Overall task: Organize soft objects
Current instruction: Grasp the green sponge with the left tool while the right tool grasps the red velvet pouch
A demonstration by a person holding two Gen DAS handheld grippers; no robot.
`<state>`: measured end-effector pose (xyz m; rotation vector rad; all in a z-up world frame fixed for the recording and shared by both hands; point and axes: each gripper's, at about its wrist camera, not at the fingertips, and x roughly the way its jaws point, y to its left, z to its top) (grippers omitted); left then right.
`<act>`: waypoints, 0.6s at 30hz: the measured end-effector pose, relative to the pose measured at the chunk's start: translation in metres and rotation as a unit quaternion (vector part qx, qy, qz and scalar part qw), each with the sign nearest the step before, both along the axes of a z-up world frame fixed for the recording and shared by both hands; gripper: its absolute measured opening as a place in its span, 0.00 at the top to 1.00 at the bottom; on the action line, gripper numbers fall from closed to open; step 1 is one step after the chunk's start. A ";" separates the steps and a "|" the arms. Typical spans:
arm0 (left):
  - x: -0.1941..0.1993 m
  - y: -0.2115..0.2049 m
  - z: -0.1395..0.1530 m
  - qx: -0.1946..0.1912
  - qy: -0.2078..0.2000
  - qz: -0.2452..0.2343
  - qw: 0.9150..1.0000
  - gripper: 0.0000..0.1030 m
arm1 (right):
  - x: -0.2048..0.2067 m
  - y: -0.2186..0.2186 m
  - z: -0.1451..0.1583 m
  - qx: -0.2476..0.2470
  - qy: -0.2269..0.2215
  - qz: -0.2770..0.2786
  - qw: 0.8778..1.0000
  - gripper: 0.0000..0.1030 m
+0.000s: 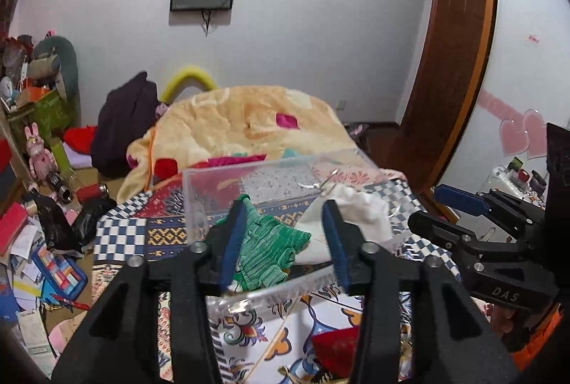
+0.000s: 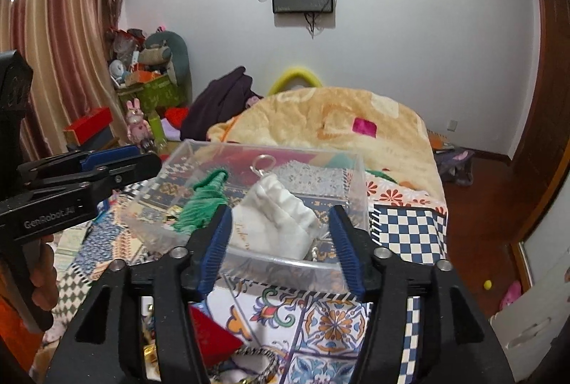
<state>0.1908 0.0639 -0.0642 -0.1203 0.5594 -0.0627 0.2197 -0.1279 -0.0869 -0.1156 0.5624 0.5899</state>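
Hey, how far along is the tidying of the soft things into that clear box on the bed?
Done: a green knitted piece and a white drawstring pouch already lie inside the clear plastic box. In hand: nothing; the left tool and right tool both hover open at the box. Left: a red fabric item lies on the patterned bedspread outside the box.

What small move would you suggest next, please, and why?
Probably lower the right claw toward the red cloth lying outside the clear box. Both claws are open and hold nothing, while the green knit and white pouch already sit inside the box.
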 end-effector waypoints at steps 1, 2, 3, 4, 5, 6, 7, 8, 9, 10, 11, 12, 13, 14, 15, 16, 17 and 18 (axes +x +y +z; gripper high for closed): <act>-0.005 0.000 0.003 0.000 -0.005 0.000 1.000 0.49 | -0.003 -0.001 0.002 0.004 -0.003 0.001 1.000 0.39; -0.015 0.000 0.007 0.000 -0.014 0.001 1.000 0.47 | -0.007 -0.004 0.004 0.008 -0.006 0.002 1.000 0.38; -0.020 0.000 0.010 0.001 -0.018 0.002 1.000 0.43 | -0.010 -0.004 0.005 0.011 -0.007 0.004 1.000 0.38; -0.028 0.000 0.012 0.004 -0.024 0.003 1.000 0.39 | -0.014 -0.006 0.006 0.013 -0.007 0.007 1.000 0.37; -0.035 0.001 0.014 0.008 -0.028 0.006 1.000 0.37 | -0.017 -0.006 0.006 0.016 -0.006 0.009 1.000 0.36; -0.040 0.001 0.015 0.010 -0.030 0.008 0.999 0.33 | -0.021 -0.007 0.006 0.019 -0.004 0.012 1.000 0.34; -0.045 0.003 0.015 0.013 -0.032 0.010 0.999 0.28 | -0.025 -0.005 0.005 0.020 -0.002 0.015 1.000 0.31; -0.051 0.003 0.015 0.017 -0.032 0.013 0.999 0.26 | -0.028 -0.005 0.004 0.022 -0.001 0.018 1.000 0.30; -0.057 0.005 0.013 0.020 -0.031 0.019 0.999 0.23 | -0.031 -0.004 0.003 0.023 0.001 0.020 1.000 0.29; -0.063 0.006 0.011 0.021 -0.030 0.024 0.999 0.21 | -0.035 -0.003 0.001 0.022 0.003 0.024 0.999 0.29; -0.068 0.007 0.009 0.022 -0.028 0.027 0.999 0.19 | -0.037 -0.001 0.000 0.022 0.005 0.027 0.999 0.29; -0.071 0.008 0.006 0.023 -0.025 0.030 0.999 0.17 | -0.039 0.001 -0.003 0.020 0.007 0.032 0.999 0.29; -0.074 0.010 0.003 0.024 -0.021 0.033 0.999 0.16 | -0.042 0.002 -0.005 0.019 0.010 0.034 0.999 0.29; -0.078 0.011 -0.001 0.025 -0.016 0.036 0.999 0.16 | -0.044 0.003 -0.007 0.019 0.013 0.036 0.999 0.29; -0.081 0.012 -0.005 0.027 -0.011 0.038 0.999 0.16 | -0.046 0.005 -0.010 0.018 0.019 0.040 0.999 0.28; -0.083 0.013 -0.010 0.028 -0.005 0.040 0.999 0.16 | -0.048 0.006 -0.013 0.018 0.024 0.042 0.999 0.28; -0.087 0.013 -0.016 0.028 0.002 0.043 0.999 0.15 | -0.049 0.007 -0.016 0.020 0.031 0.043 0.998 0.28; -0.089 0.015 -0.021 0.026 0.010 0.044 0.999 0.15 | -0.050 0.008 -0.020 0.023 0.041 0.047 0.998 0.28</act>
